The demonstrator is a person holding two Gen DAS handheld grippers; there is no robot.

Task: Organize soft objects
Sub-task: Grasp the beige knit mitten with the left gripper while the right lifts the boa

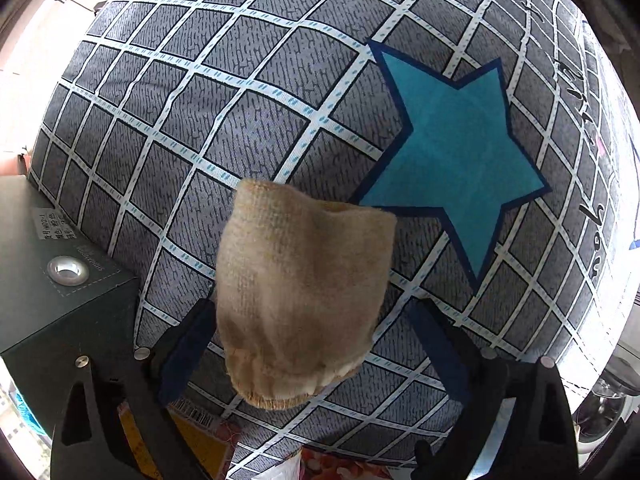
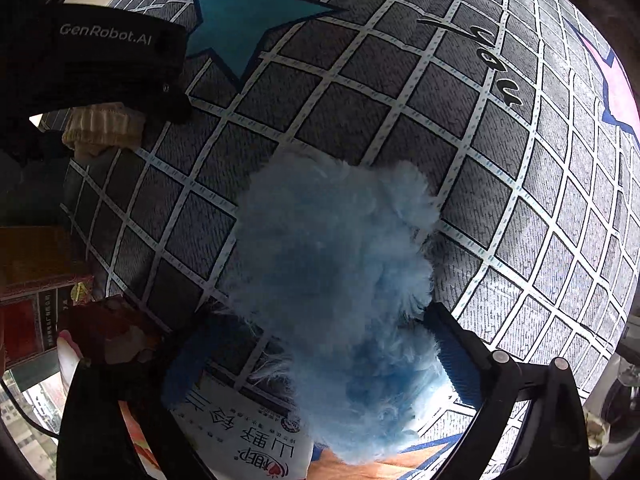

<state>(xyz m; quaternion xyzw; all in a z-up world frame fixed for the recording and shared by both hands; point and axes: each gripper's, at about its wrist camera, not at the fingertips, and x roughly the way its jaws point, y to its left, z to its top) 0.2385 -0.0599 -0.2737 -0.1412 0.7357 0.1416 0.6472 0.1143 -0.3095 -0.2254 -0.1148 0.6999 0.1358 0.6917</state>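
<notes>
1. Left wrist view: the left gripper points down at a bedsheet printed with grey squares, white lines and a blue star. Its jaws stand wide apart.
2. A beige sock sits between the fingers. Its long axis runs straight out along the tool's pointing line, with the stitched hem nearest the camera and the rounded end farthest from it. The left pad is just beside the sock's edge; the right pad stands clear, with a strip of sheet showing between.
3. A dark box with a metal eyelet lies close outside the left finger, at the sheet's edge. Ahead and to the right the sheet is open.
4. Right wrist view: the right gripper also points down at the sheet, jaws spread wide.
5. A fluffy blue sock lies between its fingers, stretching lengthwise away from the camera. Fluff brushes the right pad; whether the left pad touches it I cannot tell.
6. Beyond the left finger, far ahead, is the other gripper's black body, marked "GenRobot.AI", with the beige sock under it. A printed bag lies near the camera. Open sheet spreads ahead and right.
</notes>
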